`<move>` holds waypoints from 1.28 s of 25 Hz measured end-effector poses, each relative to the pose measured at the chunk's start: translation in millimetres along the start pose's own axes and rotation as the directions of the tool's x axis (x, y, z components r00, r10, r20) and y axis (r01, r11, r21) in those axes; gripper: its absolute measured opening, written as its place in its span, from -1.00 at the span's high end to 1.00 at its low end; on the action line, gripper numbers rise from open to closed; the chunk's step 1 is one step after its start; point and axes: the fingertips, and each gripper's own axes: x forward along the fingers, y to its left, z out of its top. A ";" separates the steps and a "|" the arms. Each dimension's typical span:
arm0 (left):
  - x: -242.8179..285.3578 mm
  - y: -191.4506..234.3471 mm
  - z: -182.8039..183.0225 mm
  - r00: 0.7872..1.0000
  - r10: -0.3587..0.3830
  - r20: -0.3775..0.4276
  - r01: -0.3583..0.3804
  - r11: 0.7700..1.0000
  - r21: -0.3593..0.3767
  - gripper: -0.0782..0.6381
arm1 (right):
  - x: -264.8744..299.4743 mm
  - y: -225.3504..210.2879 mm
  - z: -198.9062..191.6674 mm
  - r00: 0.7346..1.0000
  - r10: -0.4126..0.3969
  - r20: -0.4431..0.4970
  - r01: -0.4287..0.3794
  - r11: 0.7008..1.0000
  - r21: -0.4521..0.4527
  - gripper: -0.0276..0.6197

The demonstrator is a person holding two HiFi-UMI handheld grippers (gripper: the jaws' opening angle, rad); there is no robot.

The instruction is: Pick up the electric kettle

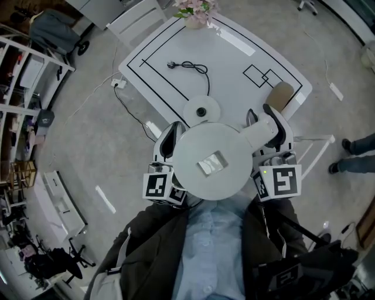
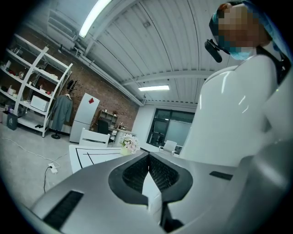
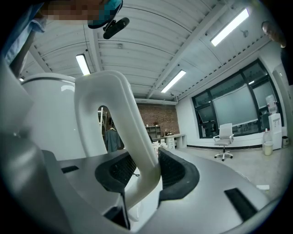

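Note:
The white electric kettle [image 1: 211,161] hangs in the air close below the head camera, its round lid facing up, off its round base [image 1: 201,110] on the table. My right gripper [image 1: 269,126] is shut on the kettle's curved handle [image 3: 119,123], which runs between the black pads [image 3: 176,169]; the kettle body [image 3: 50,114] fills the left of that view. My left gripper [image 1: 170,140] sits against the kettle's left side. In the left gripper view its jaws [image 2: 147,160] meet at the tips with nothing held, and the kettle wall [image 2: 238,114] rises to the right.
The white table [image 1: 234,64] has black outlines, a black power cord [image 1: 190,66], a pot of pink flowers [image 1: 196,12] at the far edge and a brown cylinder [image 1: 281,94] at the right. Shelves [image 1: 23,70] stand to the left. A person's feet [image 1: 351,155] are at the right.

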 end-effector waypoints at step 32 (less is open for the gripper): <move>-19.7 -49.5 0.3 0.993 -0.114 0.013 0.114 0.993 -0.001 0.76 | -66.7 -16.3 1.6 0.990 -0.143 0.013 0.143 0.989 -0.019 0.46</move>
